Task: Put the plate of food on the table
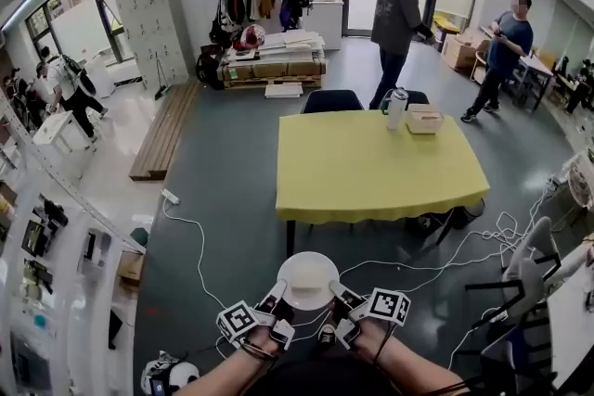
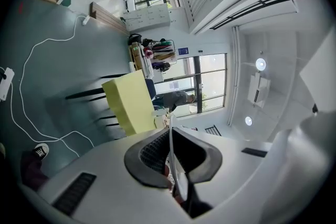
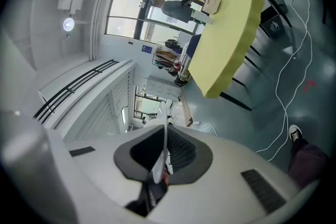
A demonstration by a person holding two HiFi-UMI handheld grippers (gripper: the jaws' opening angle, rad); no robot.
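The plate (image 1: pixel 308 279) hangs over the floor (image 1: pixel 223 199), well short of the yellow counter (image 1: pixel 371 172), with the left gripper (image 1: pixel 276 299) and right gripper (image 1: pixel 341 299) each having jaws clenched on opposite sides of its rim. It looks stiff, light and slick, so rim grips suit it if kept level. Its top shows plain white, no food discernible; the contents of the box (image 1: pixel 424 120) on the counter cannot be seen.

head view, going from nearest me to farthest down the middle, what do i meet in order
plate → yellow table → white bottle at its far edge → person in a cap
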